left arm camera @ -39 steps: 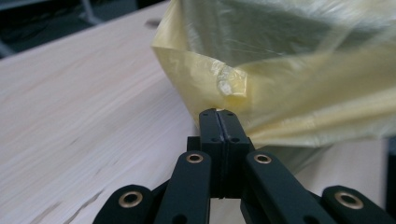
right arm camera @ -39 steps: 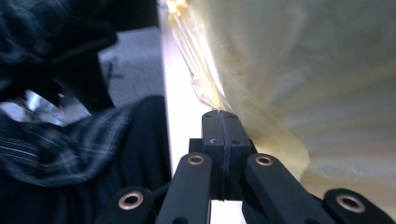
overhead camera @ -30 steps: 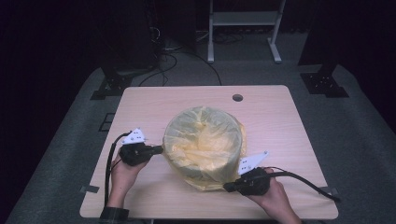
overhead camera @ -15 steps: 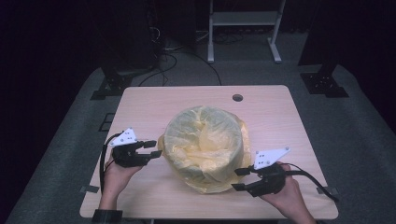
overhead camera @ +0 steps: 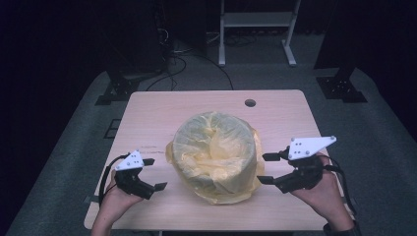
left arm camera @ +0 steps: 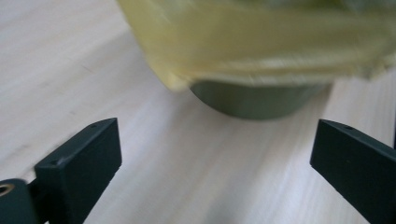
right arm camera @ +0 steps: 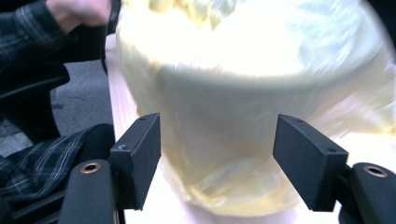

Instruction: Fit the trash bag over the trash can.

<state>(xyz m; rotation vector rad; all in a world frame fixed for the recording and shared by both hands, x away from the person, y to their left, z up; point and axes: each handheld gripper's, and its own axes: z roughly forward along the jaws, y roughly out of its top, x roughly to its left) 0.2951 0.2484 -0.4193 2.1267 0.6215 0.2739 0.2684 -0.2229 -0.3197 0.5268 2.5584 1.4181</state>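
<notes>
A round dark green bin (left arm camera: 254, 98) lined with a yellow plastic bag (overhead camera: 216, 155) stands in the middle of the wooden table (overhead camera: 162, 123). The bag (right arm camera: 243, 88) is folded over the rim and hangs down the sides, loose at the front. My left gripper (overhead camera: 153, 173) is open, held just left of the bin near the table's front, apart from the bag. My right gripper (overhead camera: 265, 168) is open too, just right of the bin, its jaws pointing at the bag without touching it. Nothing sits between either pair of jaws.
A small round hole (overhead camera: 250, 103) is set in the table's far edge. Beyond the table are cables (overhead camera: 184, 64), dark stand bases (overhead camera: 115, 91) and a white frame (overhead camera: 255, 22) on grey carpet. A person's plaid sleeve (right arm camera: 32, 163) shows in the right gripper view.
Both grippers have let go of the bag and pulled outward from the bin, left to the left, right to the right, with jaws opening. The bin has stayed in place.
</notes>
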